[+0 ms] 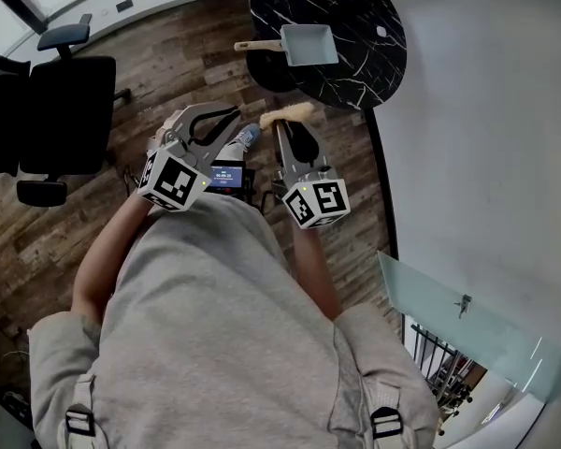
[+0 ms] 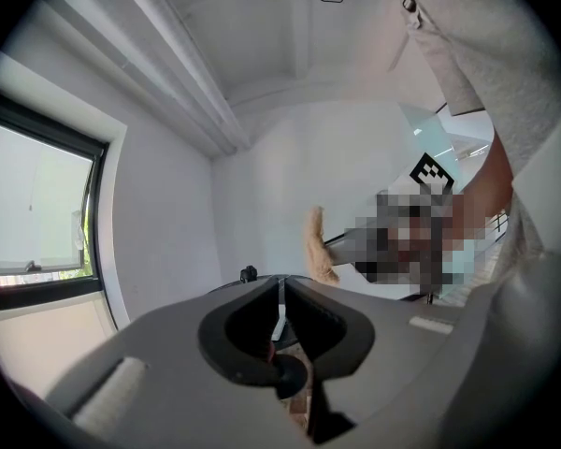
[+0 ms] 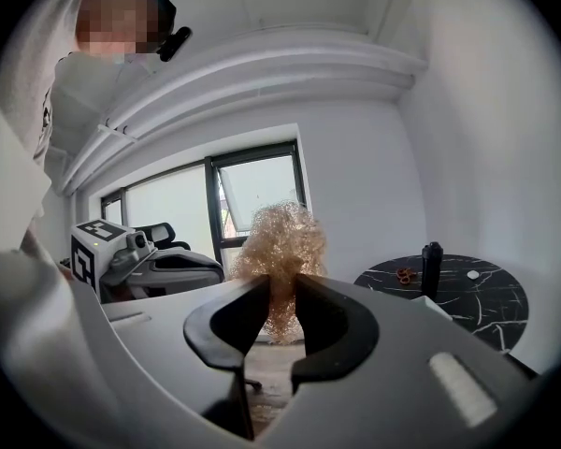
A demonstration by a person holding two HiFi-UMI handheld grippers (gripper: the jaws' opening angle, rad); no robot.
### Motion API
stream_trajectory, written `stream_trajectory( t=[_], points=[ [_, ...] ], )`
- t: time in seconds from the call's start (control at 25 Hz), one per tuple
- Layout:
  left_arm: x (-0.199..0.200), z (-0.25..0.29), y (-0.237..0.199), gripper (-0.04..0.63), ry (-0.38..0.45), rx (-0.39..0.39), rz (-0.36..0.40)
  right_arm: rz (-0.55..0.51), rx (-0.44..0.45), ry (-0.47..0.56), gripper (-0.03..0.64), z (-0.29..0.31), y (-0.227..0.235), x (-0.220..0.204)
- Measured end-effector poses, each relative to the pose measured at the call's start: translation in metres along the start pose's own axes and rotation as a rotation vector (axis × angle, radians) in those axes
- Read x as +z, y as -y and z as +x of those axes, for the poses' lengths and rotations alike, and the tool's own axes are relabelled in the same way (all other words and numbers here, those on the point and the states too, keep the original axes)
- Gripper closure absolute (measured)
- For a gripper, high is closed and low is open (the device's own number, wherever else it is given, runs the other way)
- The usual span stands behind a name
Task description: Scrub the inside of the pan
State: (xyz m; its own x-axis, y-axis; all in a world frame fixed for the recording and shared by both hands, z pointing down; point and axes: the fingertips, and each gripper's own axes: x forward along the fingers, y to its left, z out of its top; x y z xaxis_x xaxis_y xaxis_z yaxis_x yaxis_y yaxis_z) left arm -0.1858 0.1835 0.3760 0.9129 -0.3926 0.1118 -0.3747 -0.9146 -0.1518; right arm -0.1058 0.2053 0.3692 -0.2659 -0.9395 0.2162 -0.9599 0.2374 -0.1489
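Two grippers in the air, the pan not touched

The right gripper has its jaws clenched on a golden wire scrubber, which sticks out above them. The left gripper has its jaws pressed together with nothing between them. The pale blue square pan lies on the round black marble surface, well apart from both grippers.

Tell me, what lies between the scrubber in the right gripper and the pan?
In the head view, only bare black tabletop lies between the scrubber in the right gripper and the pan.
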Motion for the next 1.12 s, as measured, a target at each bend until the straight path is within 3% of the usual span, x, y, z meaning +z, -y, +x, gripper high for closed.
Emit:
stream_trajectory(
  t=[1.12],
  points=[
    [-0.01,-0.003,-0.014,0.575,-0.022,0.011,-0.012,-0.028,0.004,-0.051,0.515,0.016,-0.01,-0.012]
  ],
)
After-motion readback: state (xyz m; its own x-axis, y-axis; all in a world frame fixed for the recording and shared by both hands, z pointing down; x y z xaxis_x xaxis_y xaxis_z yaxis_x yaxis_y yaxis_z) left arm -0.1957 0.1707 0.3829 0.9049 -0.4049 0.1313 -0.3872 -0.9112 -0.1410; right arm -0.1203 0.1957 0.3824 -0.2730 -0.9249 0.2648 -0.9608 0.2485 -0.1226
